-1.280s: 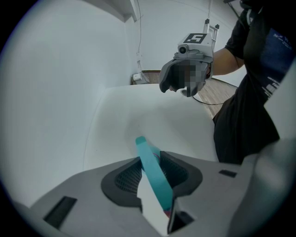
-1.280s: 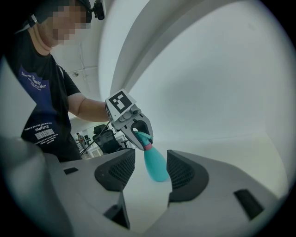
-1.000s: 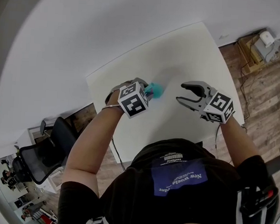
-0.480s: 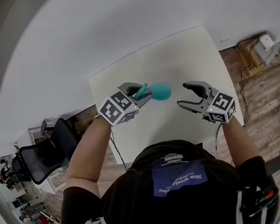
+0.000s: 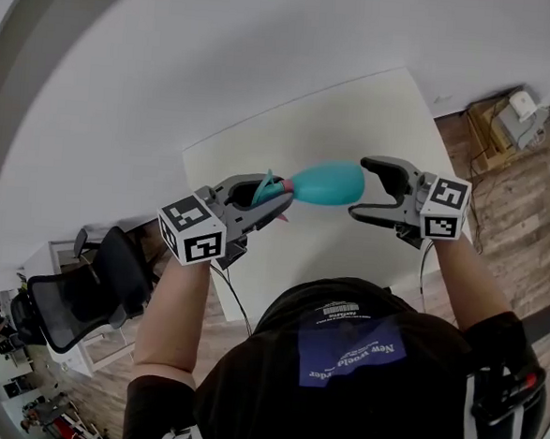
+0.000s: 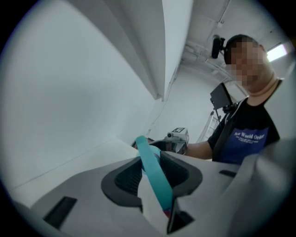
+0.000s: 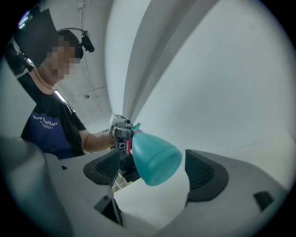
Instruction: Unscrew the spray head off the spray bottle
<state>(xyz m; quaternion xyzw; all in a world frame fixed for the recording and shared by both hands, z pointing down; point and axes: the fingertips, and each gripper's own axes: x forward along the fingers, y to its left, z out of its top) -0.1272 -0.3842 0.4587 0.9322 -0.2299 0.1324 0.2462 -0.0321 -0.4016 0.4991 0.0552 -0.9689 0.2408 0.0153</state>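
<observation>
We hold the spray bottle [image 5: 324,184] up over the white table [image 5: 358,107], lying nearly level between our two hands, with its spray head [image 5: 270,187] towards our left and its round teal base towards our right. Our left gripper [image 5: 258,199] is clamped on the spray head. In the left gripper view, the teal trigger [image 6: 155,178] runs straight down the middle of the left gripper [image 6: 155,162], with a dark ribbed pad close against it on each side and a little pink showing at its lower end. The body of the bottle is mostly hidden behind the head in that view. Our right gripper [image 5: 360,189] has just been opening its jaws, and they now stand wide apart. In the right gripper view, the bottle [image 7: 155,159] points its base at the camera and sits in the space between the two pads of the right gripper [image 7: 155,173]. There is a clear gap between the bottle and the pad on the right of that view. On the other side the bottle overlaps the pad, so we cannot tell whether it touches there, but nothing is pressed. From the head view, the base reaches only to the tips of the right jaws. Beyond the bottle, the right gripper view shows the left gripper [image 7: 121,132] on the spray head end.
</observation>
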